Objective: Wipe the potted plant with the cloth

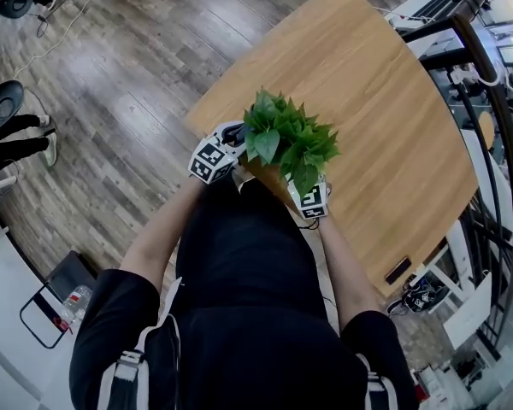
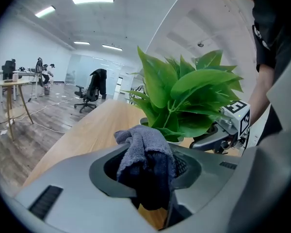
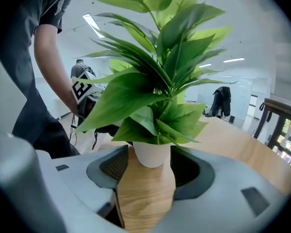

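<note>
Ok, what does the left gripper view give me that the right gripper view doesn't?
Only the left gripper view shows the grey cloth, clamped in the left gripper with its jaws shut on it. Only the right gripper view shows the right gripper with its jaws apart and the white pot standing clear at their mouth, apparently untouched. Both show the plant's green leaves, the wooden table and the opposite gripper beside the plant.

My left claw (image 2: 146, 171) is clamped on the cloth (image 2: 140, 142) (a bunched pinch). My right claw (image 3: 145, 178) holds its jaws apart. Both forearms (image 1: 162, 229) reach forward, claws near each other.
</note>
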Demonstrator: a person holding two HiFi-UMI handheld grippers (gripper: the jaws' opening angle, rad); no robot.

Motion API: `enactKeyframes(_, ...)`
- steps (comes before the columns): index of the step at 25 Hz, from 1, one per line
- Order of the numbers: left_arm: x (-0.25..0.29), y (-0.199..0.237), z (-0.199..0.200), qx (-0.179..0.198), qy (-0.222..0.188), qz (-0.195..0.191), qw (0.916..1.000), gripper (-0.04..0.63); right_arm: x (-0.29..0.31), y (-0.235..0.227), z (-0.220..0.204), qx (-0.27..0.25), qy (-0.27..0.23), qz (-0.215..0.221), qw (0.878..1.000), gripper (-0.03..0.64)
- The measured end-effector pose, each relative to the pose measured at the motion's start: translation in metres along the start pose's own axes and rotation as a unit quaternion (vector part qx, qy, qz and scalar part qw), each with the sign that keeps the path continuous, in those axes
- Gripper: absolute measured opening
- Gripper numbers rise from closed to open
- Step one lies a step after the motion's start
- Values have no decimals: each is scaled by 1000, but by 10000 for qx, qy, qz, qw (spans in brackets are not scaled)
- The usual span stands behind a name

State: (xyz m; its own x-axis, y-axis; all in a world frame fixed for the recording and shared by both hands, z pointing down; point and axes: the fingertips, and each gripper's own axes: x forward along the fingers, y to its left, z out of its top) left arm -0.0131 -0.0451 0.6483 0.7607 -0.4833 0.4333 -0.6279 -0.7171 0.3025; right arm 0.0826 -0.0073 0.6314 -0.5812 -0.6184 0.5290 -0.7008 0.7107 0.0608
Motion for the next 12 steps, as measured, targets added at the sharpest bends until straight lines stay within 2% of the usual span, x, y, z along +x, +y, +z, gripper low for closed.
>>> enactKeyframes(5, 5, -4, 1, 42, 51, -81, 9999, 160, 10, -12, 3, -231, 49, 39, 9997, 255)
enactKeyframes(12, 3, -20, -2, 39, 44, -226, 9997, 160, 16, -14, 5, 97, -6, -80, 9999, 255)
